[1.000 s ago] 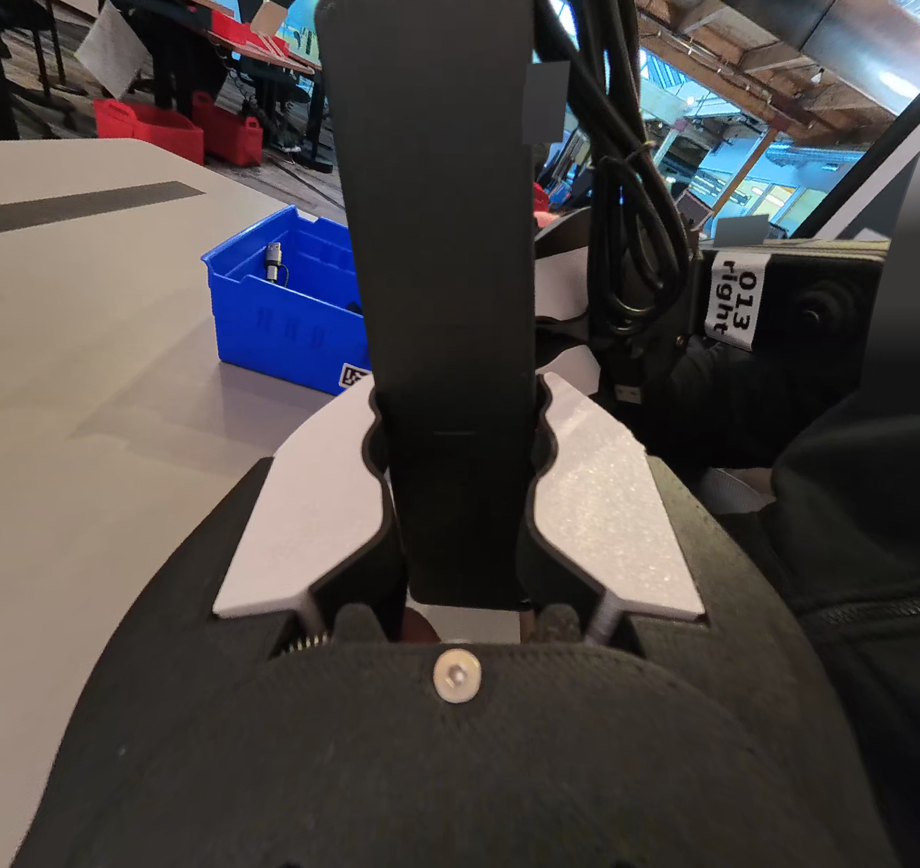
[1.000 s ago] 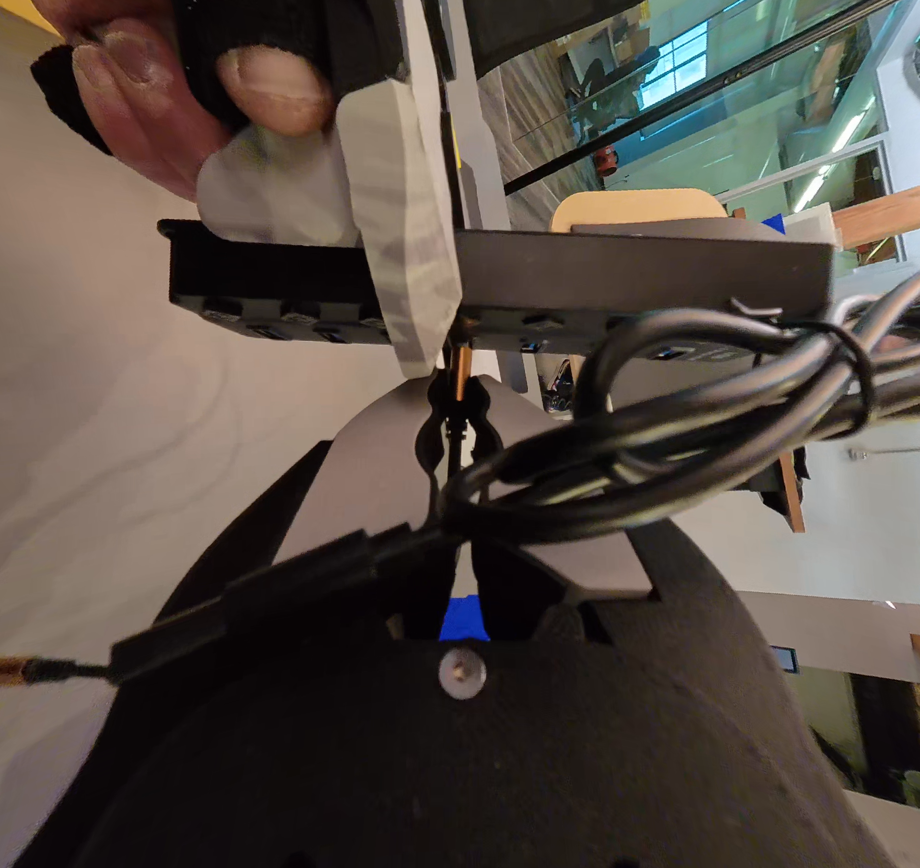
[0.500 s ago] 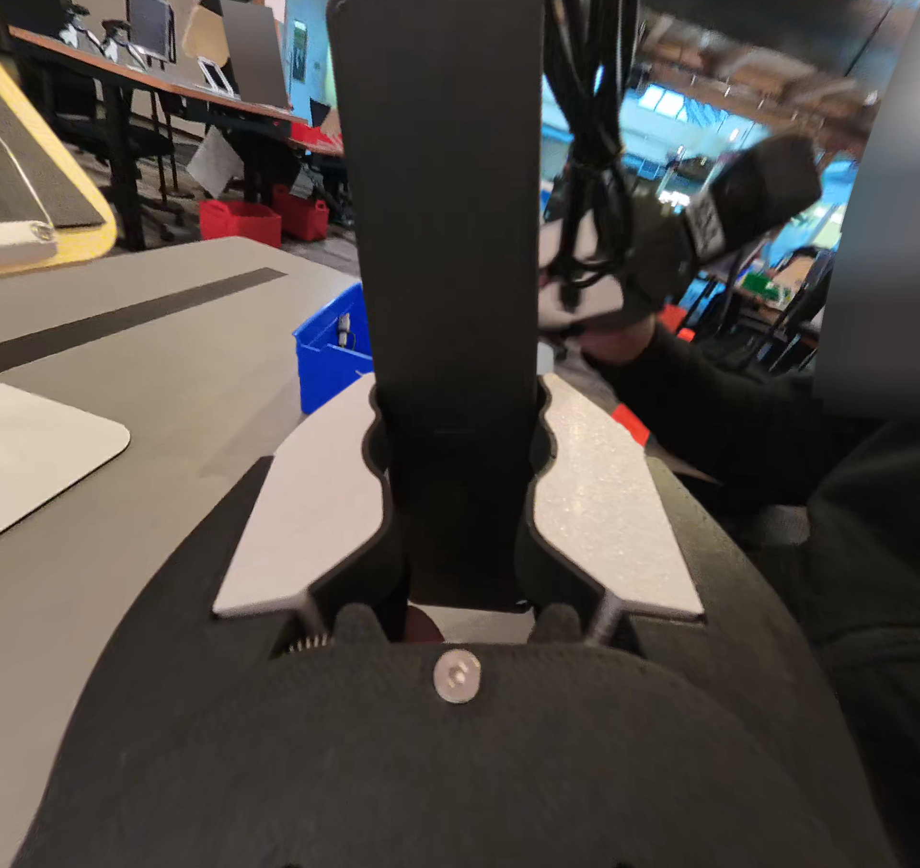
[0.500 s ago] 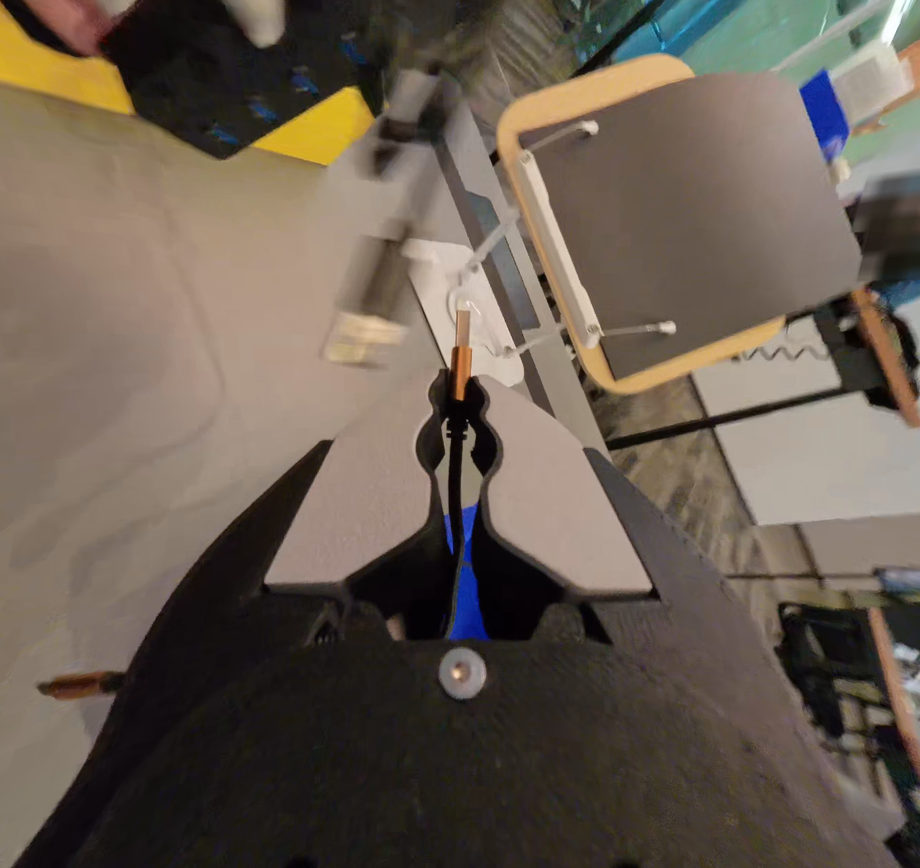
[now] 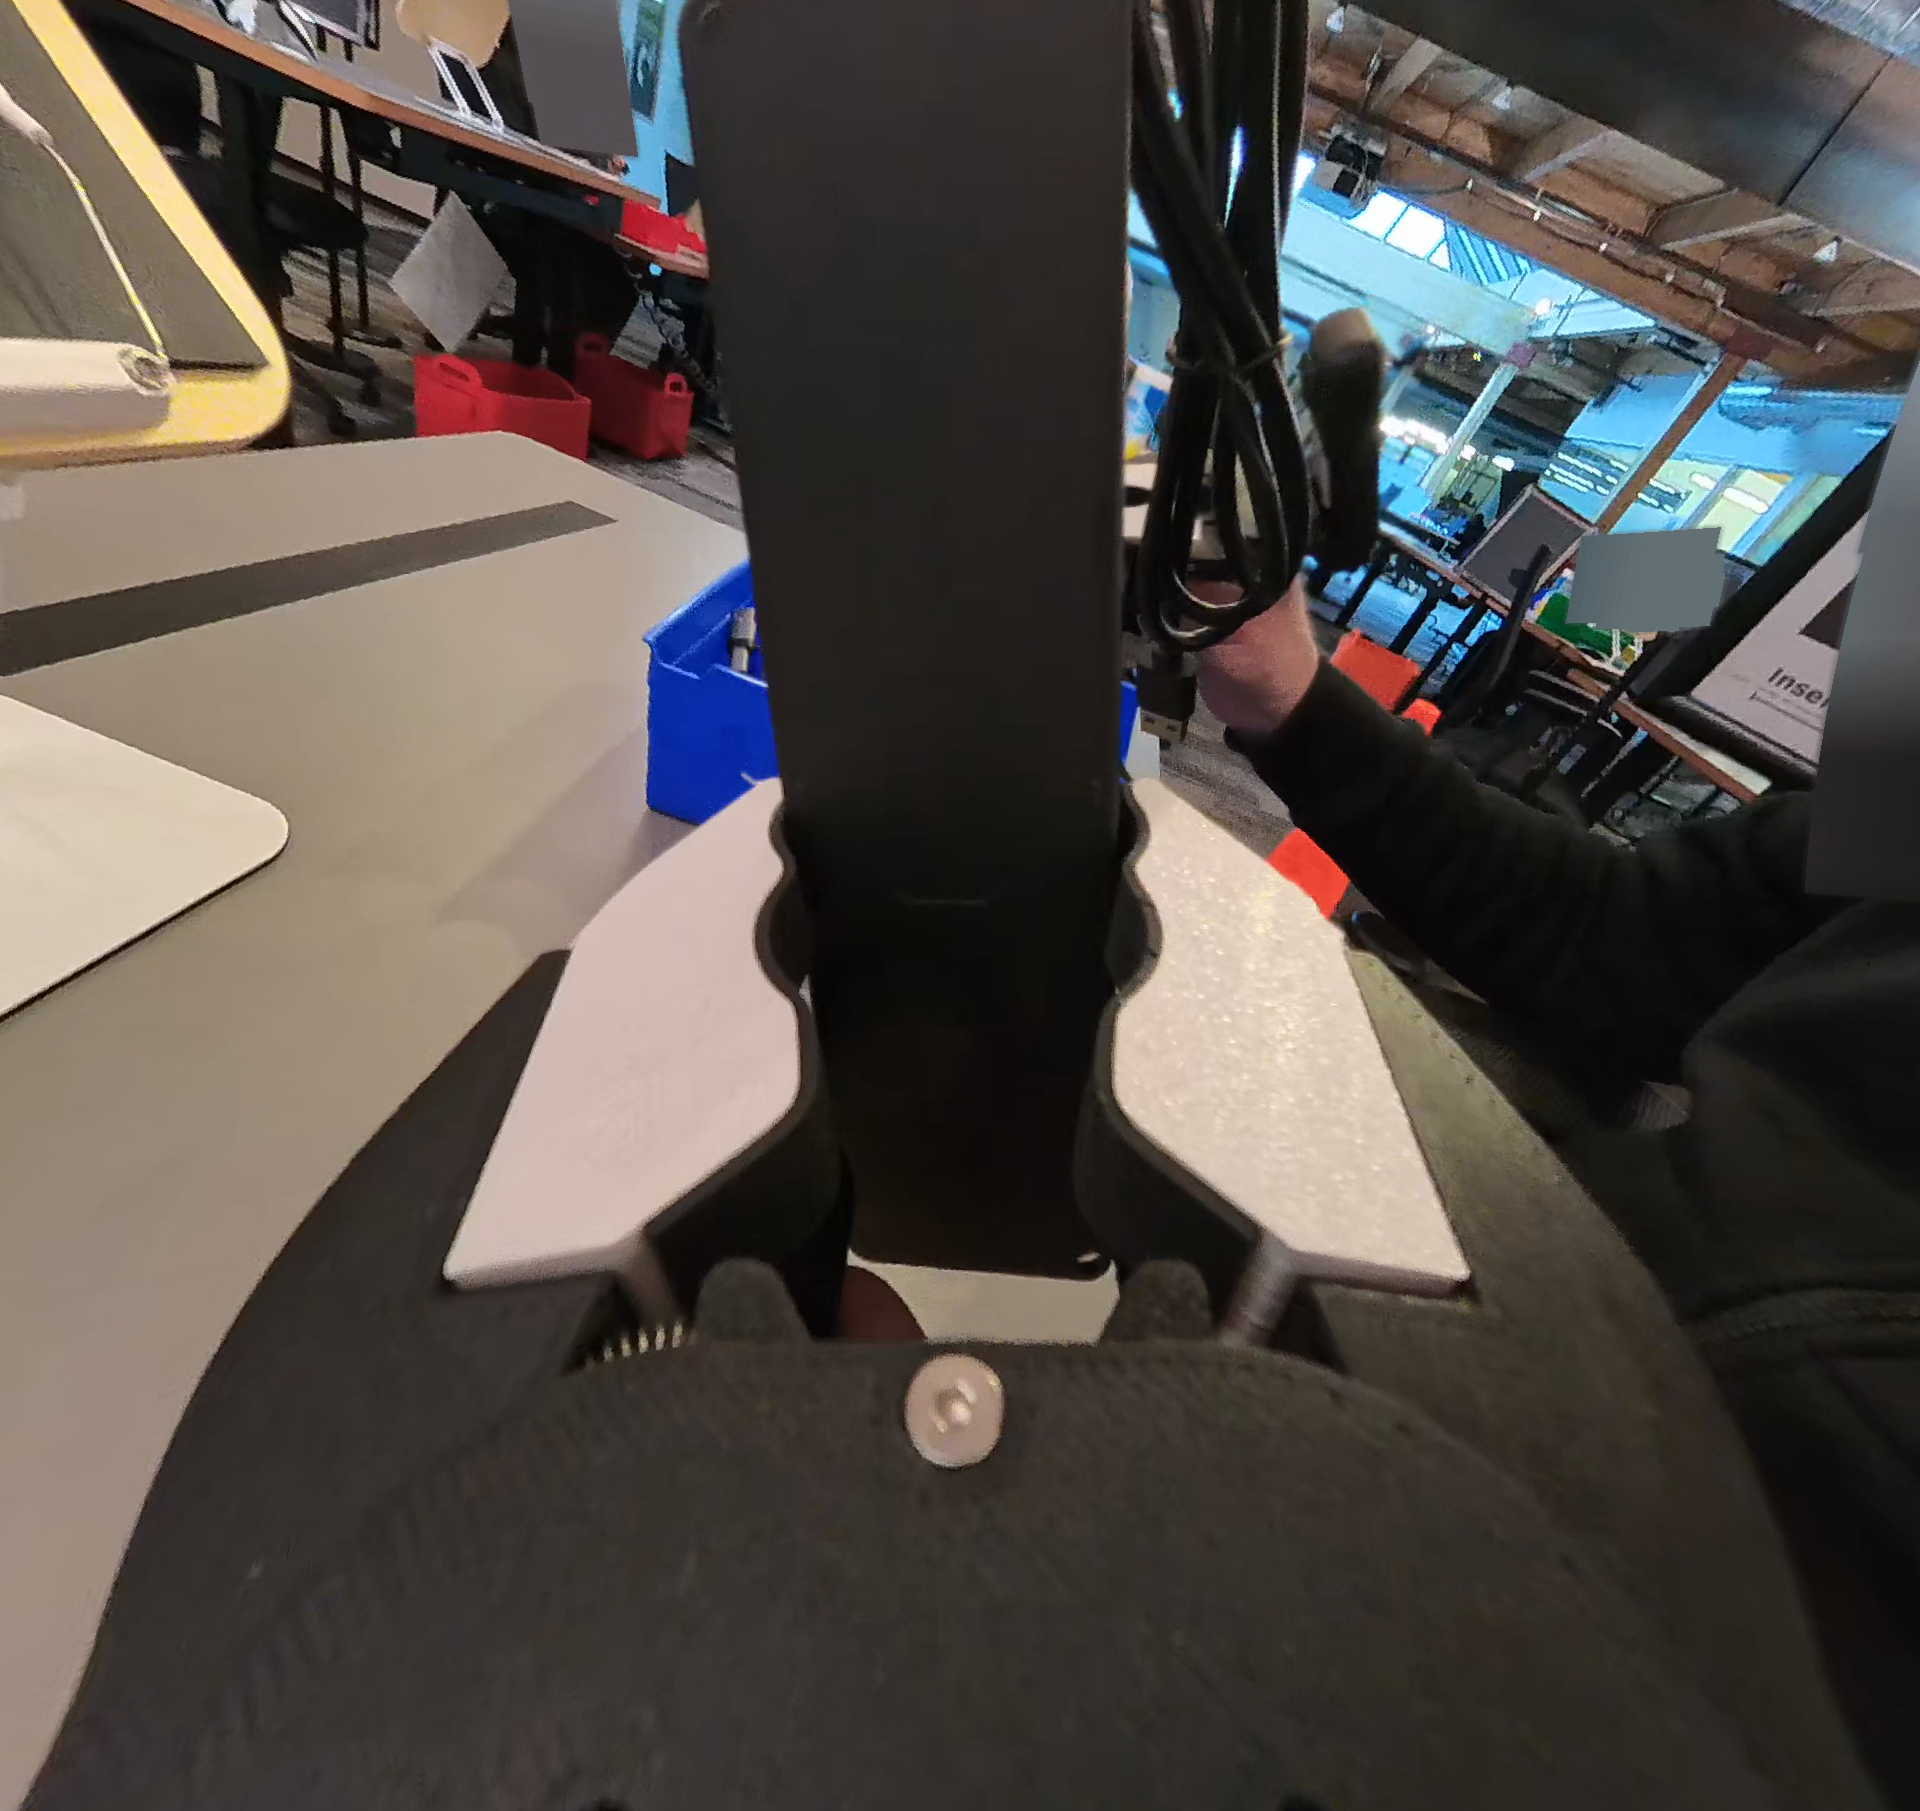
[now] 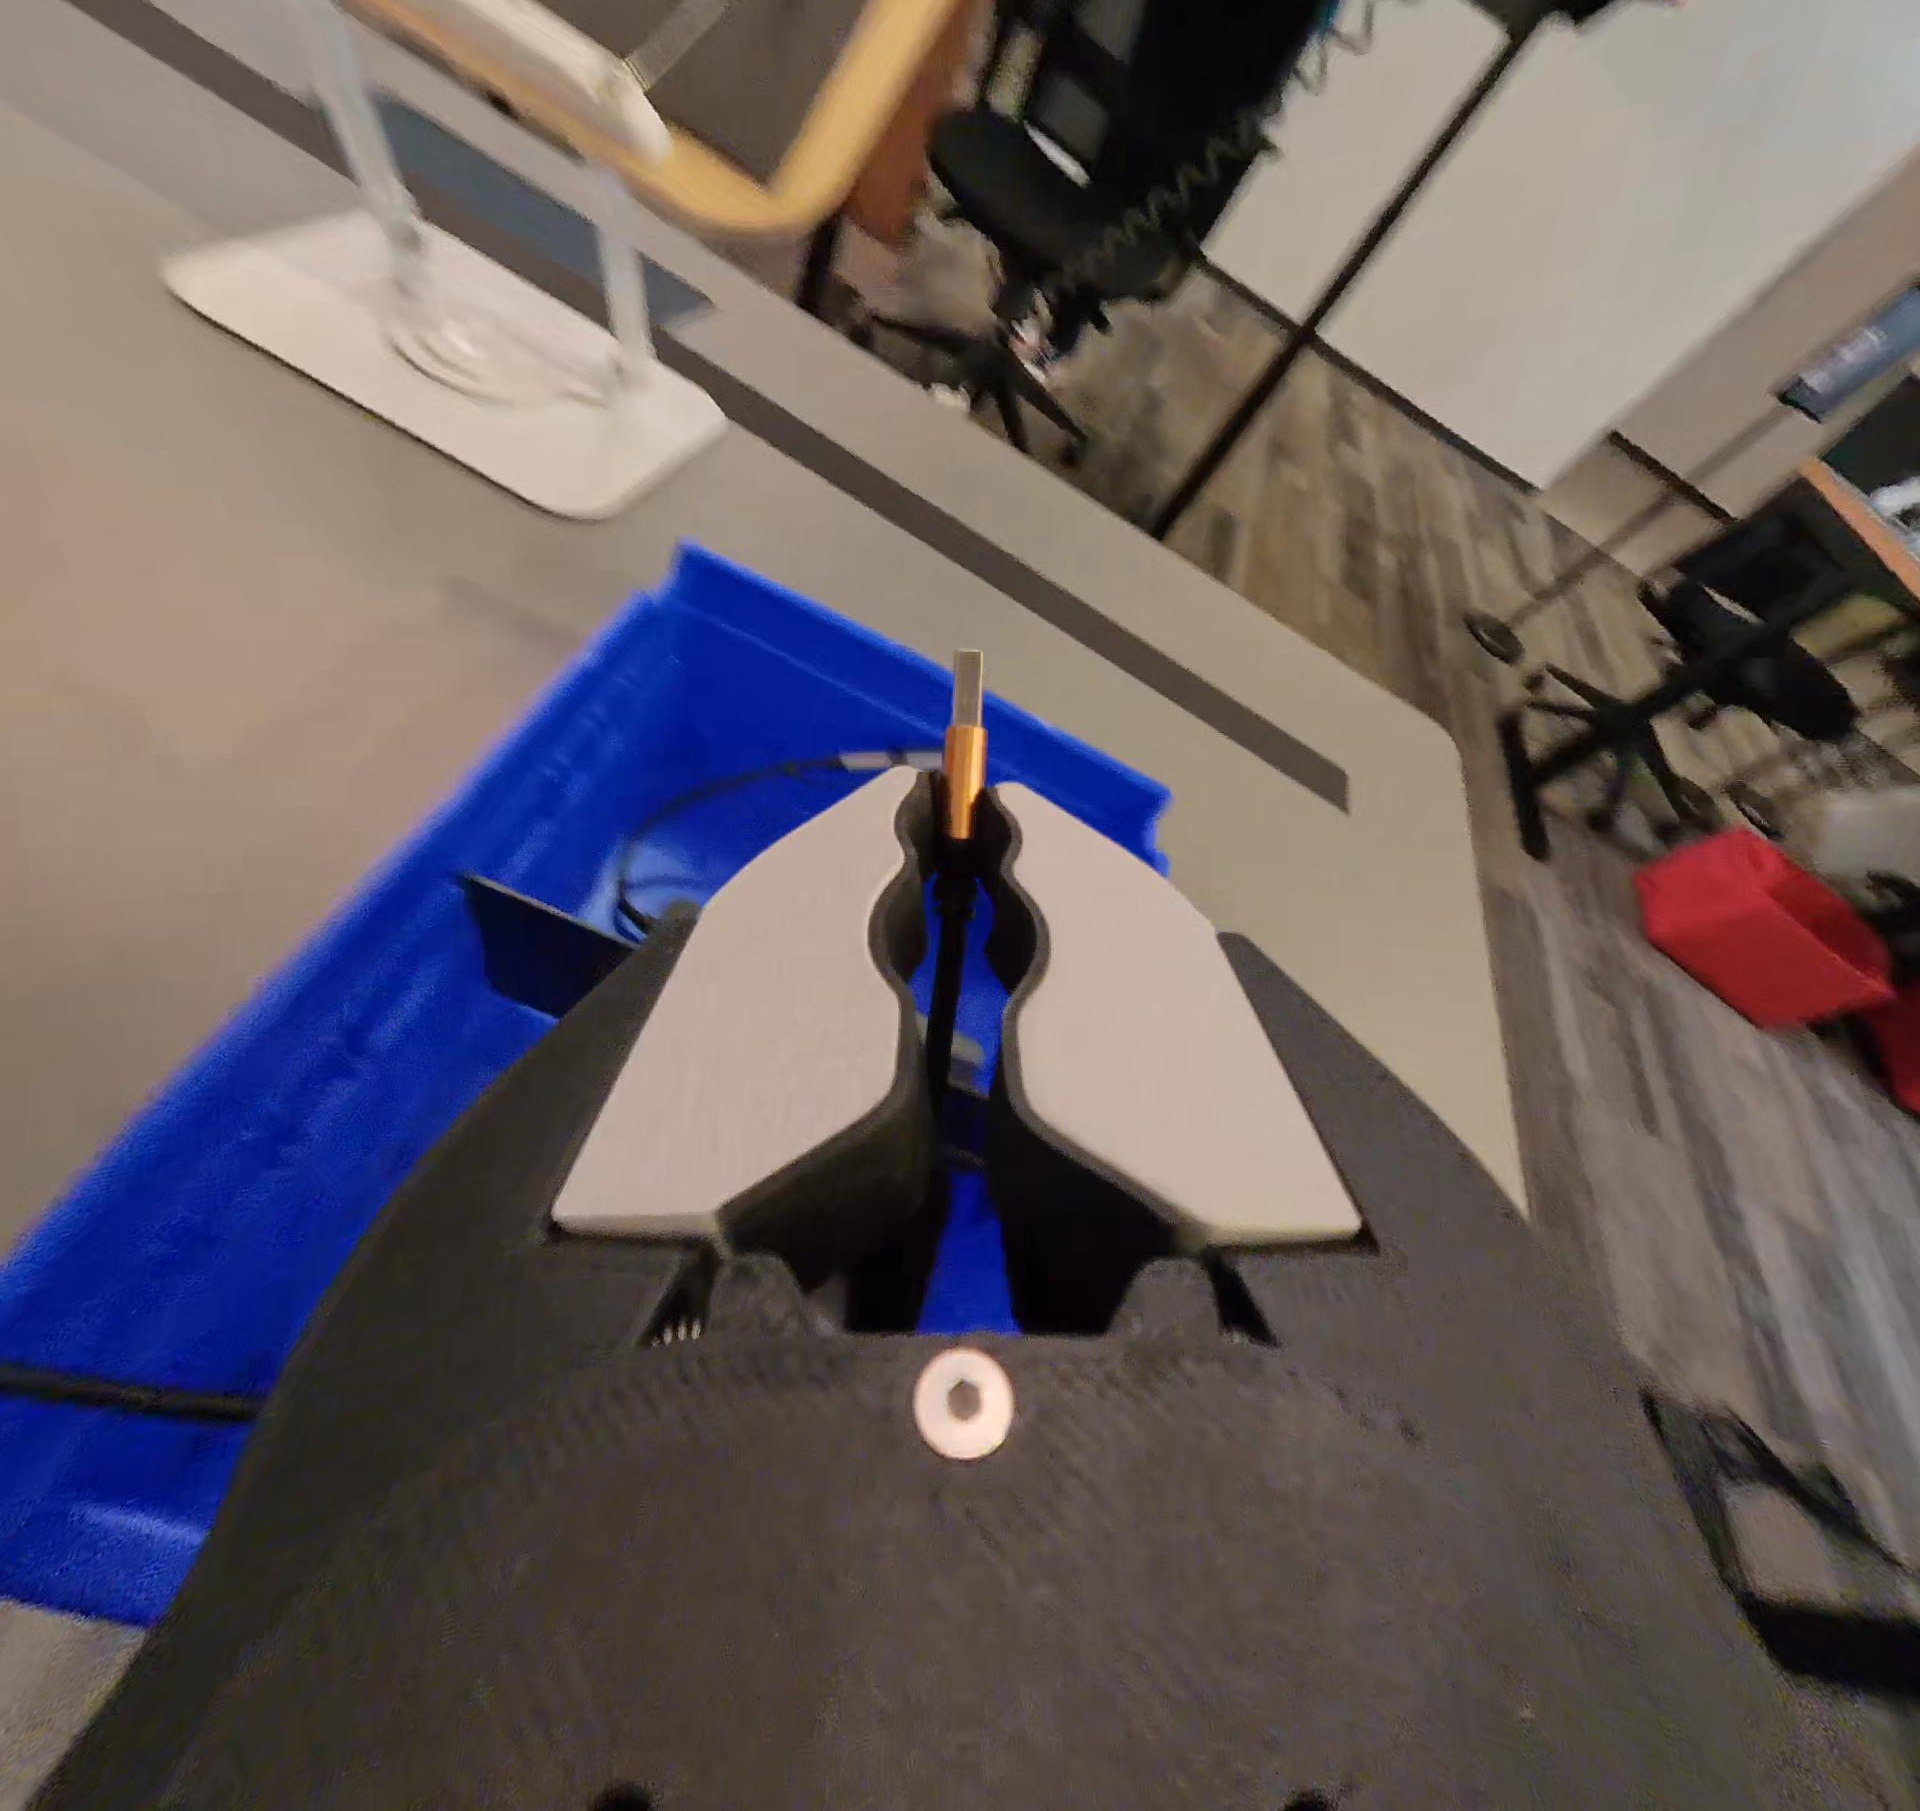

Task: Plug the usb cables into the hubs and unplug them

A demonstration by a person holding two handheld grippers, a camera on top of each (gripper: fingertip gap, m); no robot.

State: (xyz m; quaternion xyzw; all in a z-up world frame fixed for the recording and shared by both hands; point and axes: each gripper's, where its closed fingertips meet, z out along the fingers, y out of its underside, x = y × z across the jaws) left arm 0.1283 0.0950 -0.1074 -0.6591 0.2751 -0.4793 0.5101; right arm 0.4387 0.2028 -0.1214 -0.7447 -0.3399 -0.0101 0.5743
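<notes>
My left gripper (image 5: 951, 826) is shut on a long flat black USB hub (image 5: 914, 411) held upright above the grey table (image 5: 364, 722). A bundle of black cables (image 5: 1216, 390) hangs beside the hub, with a loose plug (image 5: 1164, 712) at its lower end. My right gripper (image 6: 961, 795) is shut on a USB cable's orange plug (image 6: 964, 764); its silver tip (image 6: 968, 686) points forward over the blue bin (image 6: 312, 1086). The black cord runs back between the fingers. A thin cable (image 6: 727, 785) lies in the bin.
The blue bin (image 5: 707, 712) stands on the table behind the hub. A white stand base (image 6: 447, 359) sits on the table to the left. A person's sleeve and hand (image 5: 1351, 722) reach past the hub on the right. Red bins (image 6: 1756, 930) are on the floor. The left gripper's tips are roughly 35 centimeters from the right gripper's.
My right gripper has pulled the orange plug away from the hub and swung over the blue bin. The left gripper still holds the hub and has turned slightly.
</notes>
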